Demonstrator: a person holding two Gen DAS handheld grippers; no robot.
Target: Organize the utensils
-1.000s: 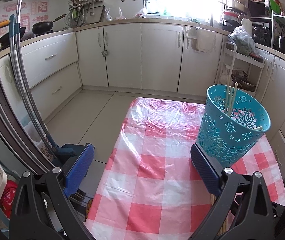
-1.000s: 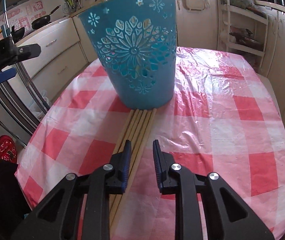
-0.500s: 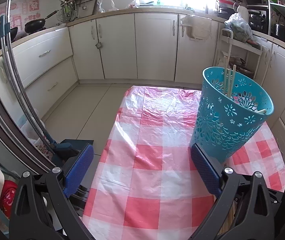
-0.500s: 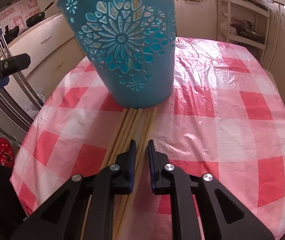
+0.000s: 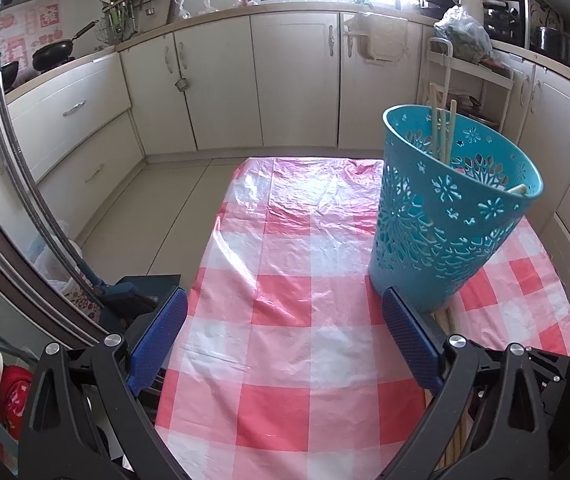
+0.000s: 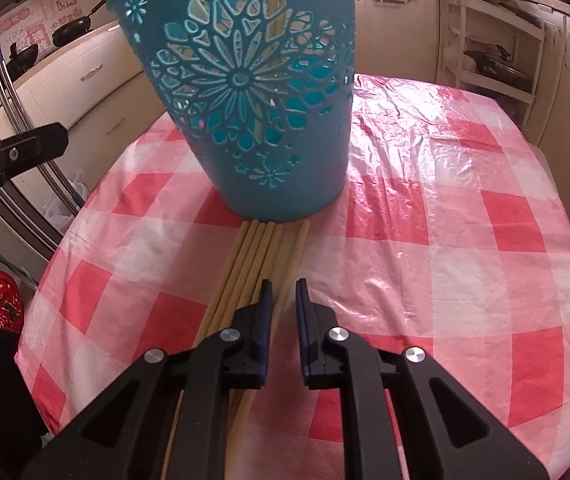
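A teal cut-out basket (image 5: 449, 212) stands on the red-and-white checked tablecloth (image 5: 297, 280) and holds a few wooden chopsticks (image 5: 443, 132) upright. It fills the top of the right wrist view (image 6: 261, 96). Several more chopsticks (image 6: 253, 264) lie side by side on the cloth in front of it. My right gripper (image 6: 283, 294) is low over them, its jaws a narrow gap apart around the rightmost chopstick (image 6: 295, 254). My left gripper (image 5: 285, 332) is wide open and empty, left of the basket.
White kitchen cabinets (image 5: 297, 80) run around the room beyond the table. A shelf rack (image 5: 481, 80) stands behind the basket. Metal rails (image 5: 17, 168) curve at the left, past the table's left edge. The left gripper's finger (image 6: 25, 148) shows at the right wrist view's left.
My right gripper has narrowed its jaws and moved forward and down onto the lying chopsticks. The left gripper has drifted closer to the basket, still open.
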